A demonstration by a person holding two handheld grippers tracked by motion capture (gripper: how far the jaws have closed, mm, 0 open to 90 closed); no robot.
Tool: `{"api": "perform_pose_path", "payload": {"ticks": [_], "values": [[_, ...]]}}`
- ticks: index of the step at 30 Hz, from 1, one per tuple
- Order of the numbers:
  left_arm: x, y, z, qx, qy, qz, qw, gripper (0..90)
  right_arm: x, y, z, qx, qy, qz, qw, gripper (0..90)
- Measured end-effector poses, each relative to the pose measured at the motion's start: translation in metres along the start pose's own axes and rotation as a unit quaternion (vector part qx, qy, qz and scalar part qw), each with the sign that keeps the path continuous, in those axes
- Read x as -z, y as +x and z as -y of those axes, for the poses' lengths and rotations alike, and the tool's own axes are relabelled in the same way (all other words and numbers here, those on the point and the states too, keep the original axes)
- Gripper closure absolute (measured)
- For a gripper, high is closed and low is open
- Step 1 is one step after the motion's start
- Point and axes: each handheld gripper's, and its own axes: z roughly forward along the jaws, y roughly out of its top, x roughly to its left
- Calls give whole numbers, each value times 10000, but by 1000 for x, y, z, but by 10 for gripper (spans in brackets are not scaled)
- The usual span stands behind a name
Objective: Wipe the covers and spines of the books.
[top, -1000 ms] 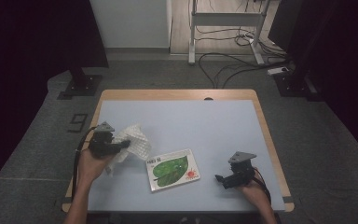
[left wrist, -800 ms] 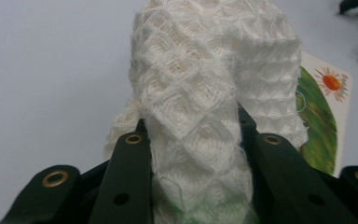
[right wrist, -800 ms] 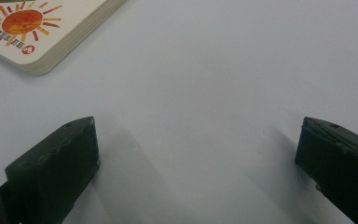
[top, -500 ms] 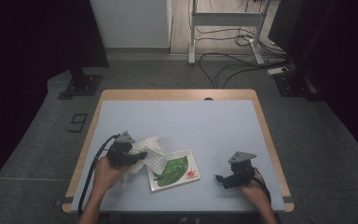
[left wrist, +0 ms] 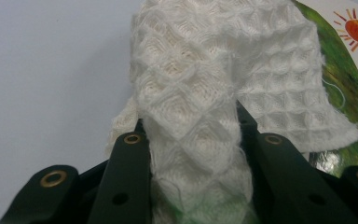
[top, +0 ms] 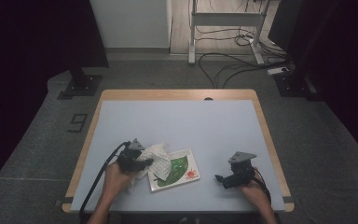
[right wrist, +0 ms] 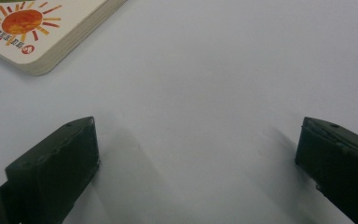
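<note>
A white waffle-weave cloth [top: 158, 158] hangs bunched from my left gripper [top: 142, 163], which is shut on it at the table's front left. In the left gripper view the cloth [left wrist: 200, 102] is pinched between the two black jaws and drapes over the left part of a picture book [left wrist: 349, 60]. That book [top: 179, 169] lies flat on the table, white with a green leaf and a red sun. My right gripper [top: 223, 179] rests low at the front right, jaws wide open with bare table between them. The book's corner [right wrist: 32, 28] shows in the right gripper view.
The table [top: 182, 121] has a pale blue-grey top with a wooden rim. Beyond it stand a dark stand foot [top: 81, 86], a metal frame with cables [top: 223, 42] and dark equipment [top: 298, 70] on grey carpet.
My left gripper has carried the cloth rightwards and down, from left of the book onto its left part. The right gripper has stayed put.
</note>
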Motion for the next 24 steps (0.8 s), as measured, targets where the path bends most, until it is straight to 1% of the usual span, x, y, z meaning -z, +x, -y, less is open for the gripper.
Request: {"api": "perform_pose_path", "payload": {"ticks": [4,7,13,16,22,24], "values": [[-5,-6,-3,-116,-11,-94,9999,681,0,0,0,0,-1,-1,10000,0],[-9,-9,-7,-192,19,-111,9998,681,0,0,0,0,0,-1,10000,0],[-18,-12,-16,-211,9,14,9998,680,0,0,0,-1,0,-1,10000,0],[-22,-14,-21,-266,33,32,9996,679,0,0,0,-2,0,-1,10000,0],[-31,-19,-31,-304,41,65,9995,679,0,0,0,-3,0,-2,10000,0],[-35,-20,-34,-314,37,112,9994,679,0,0,0,-2,-1,-1,10000,0]]}}
